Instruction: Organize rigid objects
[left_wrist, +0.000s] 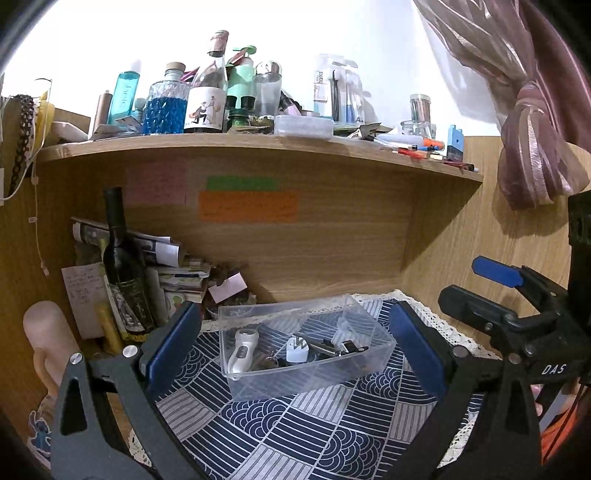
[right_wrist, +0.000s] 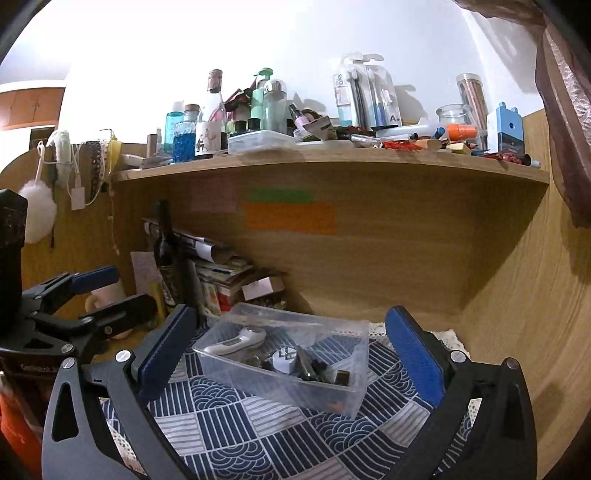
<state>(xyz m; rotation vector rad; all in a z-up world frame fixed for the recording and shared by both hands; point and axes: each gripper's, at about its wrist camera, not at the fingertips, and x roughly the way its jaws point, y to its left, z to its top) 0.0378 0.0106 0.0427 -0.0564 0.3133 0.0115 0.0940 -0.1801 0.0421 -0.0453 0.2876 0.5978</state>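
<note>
A clear bin (left_wrist: 306, 343) sits on the patterned cloth (left_wrist: 295, 424), ahead of and between both grippers' spread jaws. Inside lie a white shaver (left_wrist: 242, 349), a white plug (left_wrist: 297, 350) and dark small parts. The left gripper (left_wrist: 291, 350) and the right gripper (right_wrist: 291, 354) both gape wide, holding nothing. A dark bottle (left_wrist: 122, 266) stands beyond the left jaw.

Both views fisheye, black vignette in corners, straight lines bowed toward edges. White wall (left_wrist: 258, 22) at top blown out, glare washing the bottle tops on the shelf (left_wrist: 258, 142). Light from above and front; the shelf casts a soft shadow over the wood back panel (right_wrist: 388, 258) beneath. Lower frame dimmer, warm cast. Centre sharp, edges slightly smeared.
</note>
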